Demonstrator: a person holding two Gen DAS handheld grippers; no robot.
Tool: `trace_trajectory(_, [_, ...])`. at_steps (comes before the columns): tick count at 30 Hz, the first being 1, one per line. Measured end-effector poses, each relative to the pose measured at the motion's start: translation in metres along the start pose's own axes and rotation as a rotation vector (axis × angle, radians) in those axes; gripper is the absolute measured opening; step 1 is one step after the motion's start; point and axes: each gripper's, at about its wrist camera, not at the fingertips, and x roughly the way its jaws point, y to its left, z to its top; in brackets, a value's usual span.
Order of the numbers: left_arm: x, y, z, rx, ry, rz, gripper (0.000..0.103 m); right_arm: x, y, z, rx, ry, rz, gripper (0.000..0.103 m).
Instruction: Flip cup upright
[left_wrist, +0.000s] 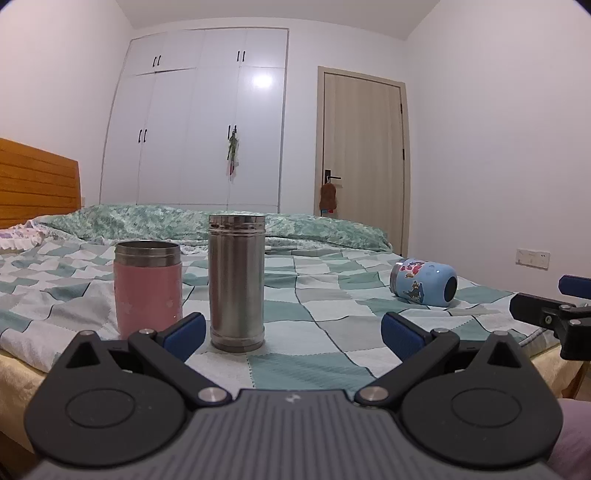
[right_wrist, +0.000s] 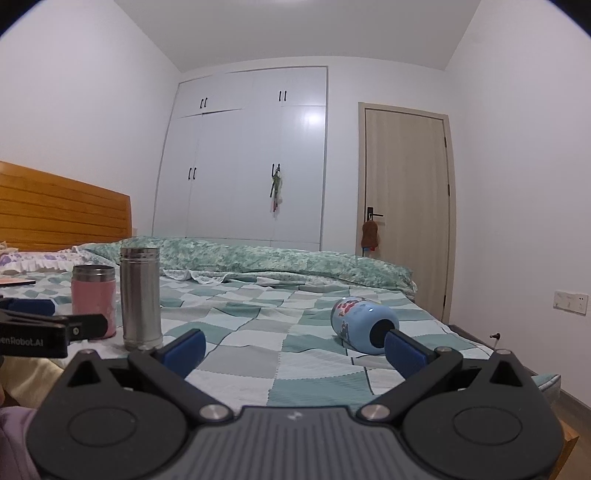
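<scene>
Blue cup (right_wrist: 364, 325) sideways near bed edge (right_wrist: 546, 380).

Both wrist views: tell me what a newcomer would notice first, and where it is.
The blue cup lying on its side on the checked bed stands out, off to the right with its dark end toward the cameras. To the left two cups stand upright close together: a tall steel cup and a shorter pink cup. Both tools, left and right, are open near the bed's edge, holding nothing.
</scene>
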Motion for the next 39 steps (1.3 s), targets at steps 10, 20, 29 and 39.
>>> trace_trajectory(10, [-0.0012, -0.0025, -0.0008, 0.008, -0.004, -0.002, 0.103, 0.0000, 0.0006, -0.0004, -0.001, 0.001, -0.001, 0.103])
trace_trajectory(20, [-0.0012, -0.0031, -0.0007, 0.006, -0.007, -0.002, 0.103, 0.0007, 0.0003, -0.0014, -0.004, 0.001, 0.000, 0.103])
trace_trajectory(29, [-0.0022, -0.0033, -0.0006, 0.005, -0.008, -0.006, 0.103, 0.0009, 0.0006, -0.0011, -0.004, 0.001, 0.000, 0.103])
trace_trajectory(39, [-0.0017, -0.0035, -0.0005, 0.003, -0.007, -0.007, 0.103, 0.0018, 0.0000, -0.0022, -0.002, 0.000, 0.003, 0.103])
